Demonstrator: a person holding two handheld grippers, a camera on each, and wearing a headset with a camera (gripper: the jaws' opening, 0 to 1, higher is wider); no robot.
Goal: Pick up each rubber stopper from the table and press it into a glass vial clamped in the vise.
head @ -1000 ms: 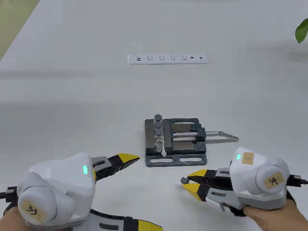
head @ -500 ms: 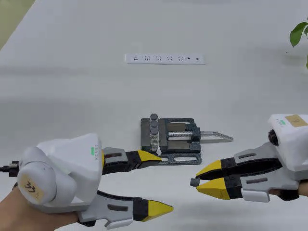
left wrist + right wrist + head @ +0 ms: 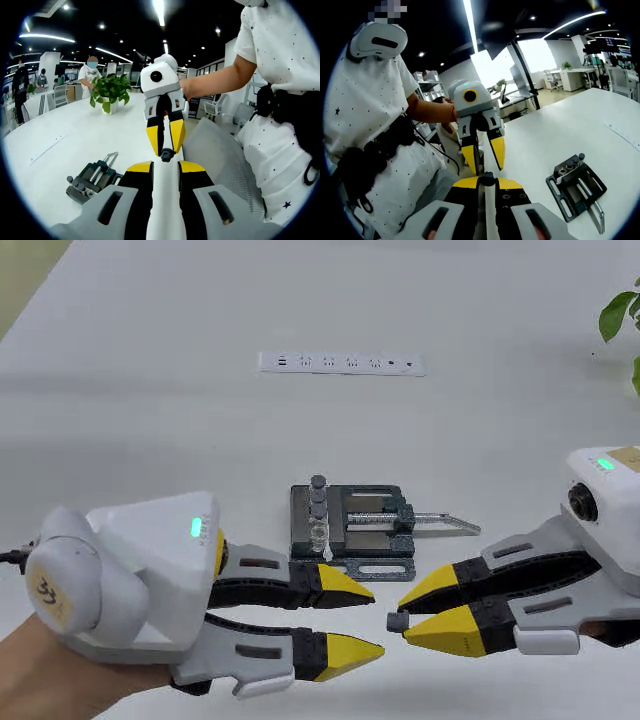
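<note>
The stopper (image 3: 397, 621), small, dark grey and round, sat pinched at the tips of the right tool (image 3: 403, 621), over the surface (image 3: 150, 420) on the near side of the vise (image 3: 375, 540). The left tool (image 3: 377, 620) faced it tip to tip, jaws parted, holding nothing. In the vise a row of vials (image 3: 318, 512) stood upright, the far ones capped dark. A power strip (image 3: 340, 363) lay far off; a plant (image 3: 620, 315) far right.
</note>
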